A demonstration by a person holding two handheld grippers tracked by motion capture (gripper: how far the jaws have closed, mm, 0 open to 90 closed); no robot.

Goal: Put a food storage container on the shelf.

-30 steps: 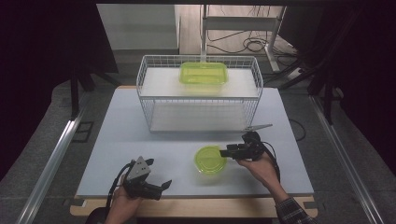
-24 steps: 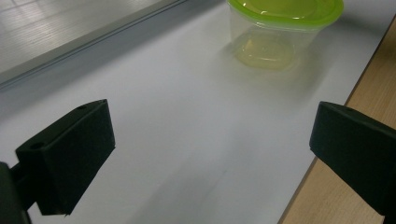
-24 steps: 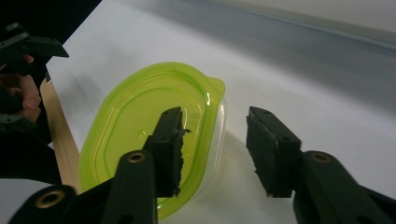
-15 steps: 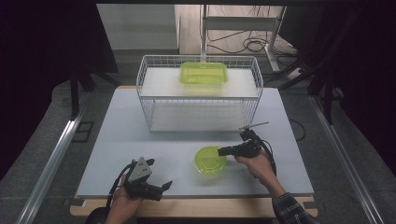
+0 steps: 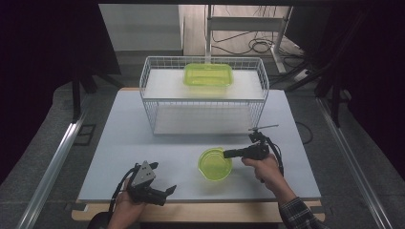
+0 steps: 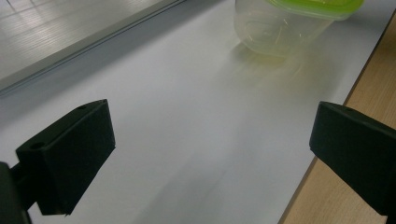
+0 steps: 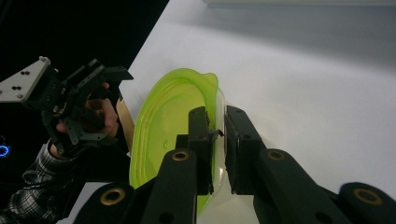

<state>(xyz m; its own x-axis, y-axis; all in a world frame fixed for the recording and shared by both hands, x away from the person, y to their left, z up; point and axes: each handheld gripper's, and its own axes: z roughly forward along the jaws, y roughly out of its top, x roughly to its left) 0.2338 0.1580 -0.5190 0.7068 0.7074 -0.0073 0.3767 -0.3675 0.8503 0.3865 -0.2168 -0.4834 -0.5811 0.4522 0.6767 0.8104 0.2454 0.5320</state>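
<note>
Fingers of right gripper [image 7: 217,140] have closed, seemingly pinching round tub's [image 5: 215,163] rim; wire basket [image 5: 204,98] behind

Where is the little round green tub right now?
In the high view the round green tub sits on the white table, in front of the wire basket. The right gripper is shut on the tub's right rim.

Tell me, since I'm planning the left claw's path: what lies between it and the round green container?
Nothing: in the high view only bare white table top separates the open left claw from the round green container. The left gripper view agrees.
</note>
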